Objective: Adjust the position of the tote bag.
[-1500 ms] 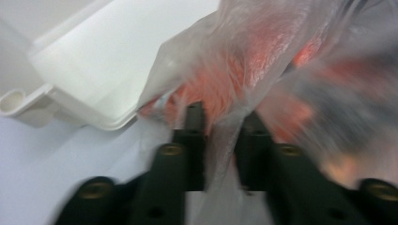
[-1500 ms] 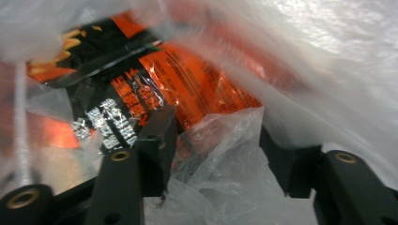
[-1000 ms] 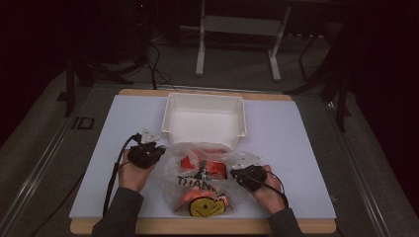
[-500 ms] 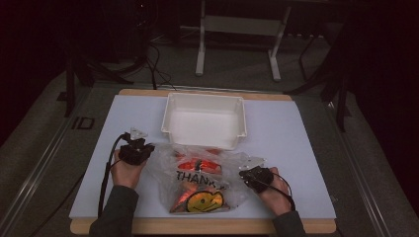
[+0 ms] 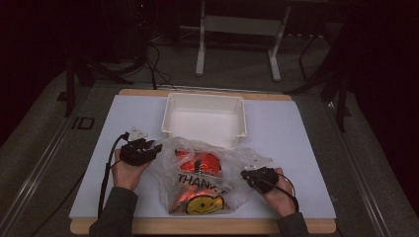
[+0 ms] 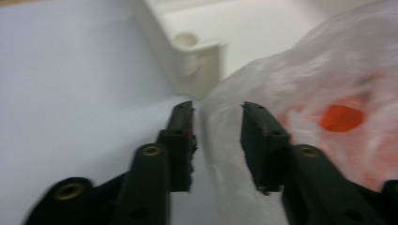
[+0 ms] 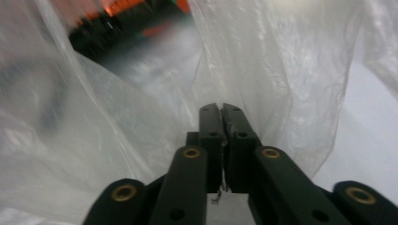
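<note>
The table (image 5: pixel 306 148) carries a white bin (image 5: pixel 205 121) at twelve o'clock, and the bag (image 5: pixel 207 180) lies just below it, at six, touching the bin's near wall. Orange packets (image 5: pixel 197 162) show through the film. At the bag's nine o'clock, the left gripper (image 6: pixel 217 123) has just been opening; its jaws stand apart with film between them, pads not pressing. At four o'clock, the right gripper (image 7: pixel 221 116) has its jaws together, pinching a fold of film (a thin hold). My worry: with one side let go, a pull from the right could tear or slip the film and spill the packets.
</note>
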`<state>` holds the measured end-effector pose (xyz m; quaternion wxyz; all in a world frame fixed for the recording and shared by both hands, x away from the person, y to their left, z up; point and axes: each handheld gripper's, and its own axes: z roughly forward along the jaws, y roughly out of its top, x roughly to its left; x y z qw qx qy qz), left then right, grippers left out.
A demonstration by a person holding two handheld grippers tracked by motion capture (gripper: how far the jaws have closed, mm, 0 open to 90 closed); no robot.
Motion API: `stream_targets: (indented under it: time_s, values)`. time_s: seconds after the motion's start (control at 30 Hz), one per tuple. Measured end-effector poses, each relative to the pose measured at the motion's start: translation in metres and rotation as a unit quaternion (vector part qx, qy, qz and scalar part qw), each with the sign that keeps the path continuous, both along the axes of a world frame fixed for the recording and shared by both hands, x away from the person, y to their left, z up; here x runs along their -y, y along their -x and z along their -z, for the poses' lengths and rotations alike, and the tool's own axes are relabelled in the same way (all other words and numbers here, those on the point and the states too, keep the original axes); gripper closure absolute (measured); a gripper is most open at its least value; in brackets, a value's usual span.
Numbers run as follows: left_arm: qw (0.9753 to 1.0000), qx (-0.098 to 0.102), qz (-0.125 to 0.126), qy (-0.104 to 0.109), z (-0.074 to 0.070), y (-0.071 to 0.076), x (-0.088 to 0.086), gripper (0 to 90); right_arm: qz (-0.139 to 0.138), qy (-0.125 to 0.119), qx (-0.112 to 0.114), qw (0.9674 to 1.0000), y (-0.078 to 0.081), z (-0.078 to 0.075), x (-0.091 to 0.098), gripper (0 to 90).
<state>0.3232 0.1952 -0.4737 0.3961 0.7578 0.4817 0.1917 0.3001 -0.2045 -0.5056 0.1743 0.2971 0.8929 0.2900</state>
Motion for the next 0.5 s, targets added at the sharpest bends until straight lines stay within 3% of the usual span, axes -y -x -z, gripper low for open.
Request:
stream_targets:
  time_s: [0.13,0.3,0.5]
  values:
    - [0.9998,0.009,0.005,0.018,-0.007,0.007,-0.002,56.4,-0.002,-0.012,0.002,0.9999,0.001,-0.005,0.000,81.3]
    - [0.9996,0.023,0.013,0.010,-0.017,0.014,-0.001,52.1,-0.017,-0.027,0.016,0.9994,0.004,-0.013,-0.004,73.0]
    - [0.9986,0.038,0.038,-0.002,-0.034,0.022,0.012,52.3,-0.023,-0.039,0.020,0.9988,0.003,-0.018,-0.009,70.0]
